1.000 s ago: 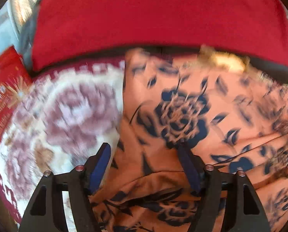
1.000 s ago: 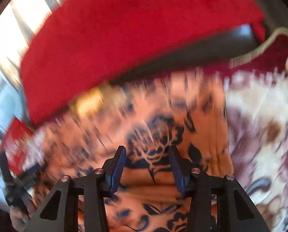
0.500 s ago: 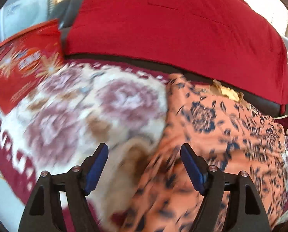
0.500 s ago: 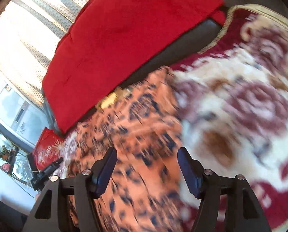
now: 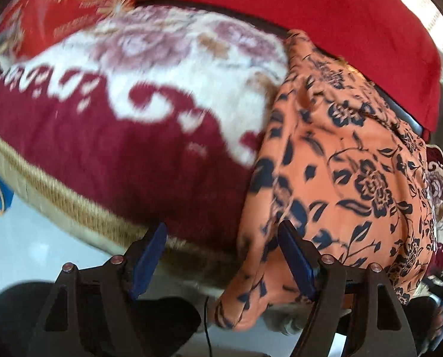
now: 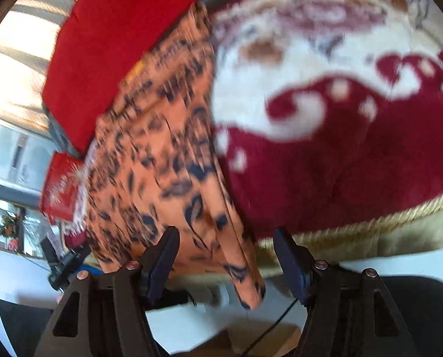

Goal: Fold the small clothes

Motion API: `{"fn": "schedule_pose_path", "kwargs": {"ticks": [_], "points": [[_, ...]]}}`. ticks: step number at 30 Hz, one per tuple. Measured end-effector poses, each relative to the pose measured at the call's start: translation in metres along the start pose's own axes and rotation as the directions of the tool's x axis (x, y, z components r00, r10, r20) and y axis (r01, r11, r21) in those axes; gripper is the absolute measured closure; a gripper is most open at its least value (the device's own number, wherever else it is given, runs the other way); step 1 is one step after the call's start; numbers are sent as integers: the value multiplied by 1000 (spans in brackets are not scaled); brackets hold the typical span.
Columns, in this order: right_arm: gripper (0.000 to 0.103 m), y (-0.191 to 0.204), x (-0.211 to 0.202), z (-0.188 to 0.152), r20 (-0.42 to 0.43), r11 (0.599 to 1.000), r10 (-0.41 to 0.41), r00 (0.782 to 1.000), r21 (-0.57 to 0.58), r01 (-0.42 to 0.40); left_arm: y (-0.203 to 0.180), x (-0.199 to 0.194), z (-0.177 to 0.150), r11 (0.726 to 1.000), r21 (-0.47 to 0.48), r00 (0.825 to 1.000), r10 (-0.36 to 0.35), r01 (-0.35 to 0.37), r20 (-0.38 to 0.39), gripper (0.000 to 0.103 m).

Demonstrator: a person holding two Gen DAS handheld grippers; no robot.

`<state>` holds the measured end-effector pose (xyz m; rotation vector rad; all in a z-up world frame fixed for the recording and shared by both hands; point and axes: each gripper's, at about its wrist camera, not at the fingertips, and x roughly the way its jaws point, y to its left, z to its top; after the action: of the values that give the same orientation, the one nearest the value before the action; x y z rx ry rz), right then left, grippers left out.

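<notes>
Though spread wide, both tongs (image 5: 223, 263) (image 6: 226, 263) empty.

Thin, smooth orange floral cloth garment (image 5: 355, 160) lies on a plush, fuzzy maroon-and-cream blanket (image 5: 126, 136) with matt red fabric (image 5: 310, 9) behind.

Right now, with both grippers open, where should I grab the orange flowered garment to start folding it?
Probably take the orange flowered garment by its near hem, where the corners hang off the blanket edge. Come from the near side: the left gripper takes the left corner, the right gripper the right one. The overhanging cloth lets the jaws close on it without catching the blanket.
</notes>
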<state>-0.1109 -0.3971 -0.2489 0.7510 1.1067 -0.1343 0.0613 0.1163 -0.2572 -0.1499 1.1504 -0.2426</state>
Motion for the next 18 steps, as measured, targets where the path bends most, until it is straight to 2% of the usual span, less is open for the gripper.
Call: {"fn": "schedule_pose_path", "kwargs": {"ticks": [2,3,6,10,11,12,14,15,16,17,18], "points": [[34,1,19,-4,-61,1000,-14,998,0,14,0,0,-6,999,13,999,40,-40,8,26],[34,1,25,-6,-82,1000,-18,996,1,18,1,-1,-9,999,10,999,38,-38,15,26],[34,1,45,-12,-140,999,-47,989,2,48,-1,3,-18,1000,12,1000,-3,3,-14,26],[34,2,61,-17,-137,998,-57,989,-8,56,-8,11,-25,999,31,998,-43,44,-45,29],[39,0,63,-19,-131,999,-43,990,7,45,-11,16,-26,997,44,996,-55,58,-69,29],[58,-1,66,-20,-132,999,-31,991,21,34,-13,20,-27,997,52,994,-59,64,-90,29],[82,-5,71,-24,-158,999,-13,987,44,20,-18,25,-28,996,69,994,-44,51,-102,32],[92,-6,70,-26,-156,998,-28,987,44,35,-21,26,-29,995,86,994,-36,45,-103,50],[93,-5,67,-28,-148,999,-34,988,36,40,-24,28,-28,994,95,992,-52,63,-114,62],[95,-3,62,-29,-134,999,-30,991,29,34,-27,29,-27,990,88,986,-100,112,-131,82],[96,-1,57,-30,-118,999,-26,993,21,29,-30,28,-26,987,85,983,-121,133,-135,93]]}}
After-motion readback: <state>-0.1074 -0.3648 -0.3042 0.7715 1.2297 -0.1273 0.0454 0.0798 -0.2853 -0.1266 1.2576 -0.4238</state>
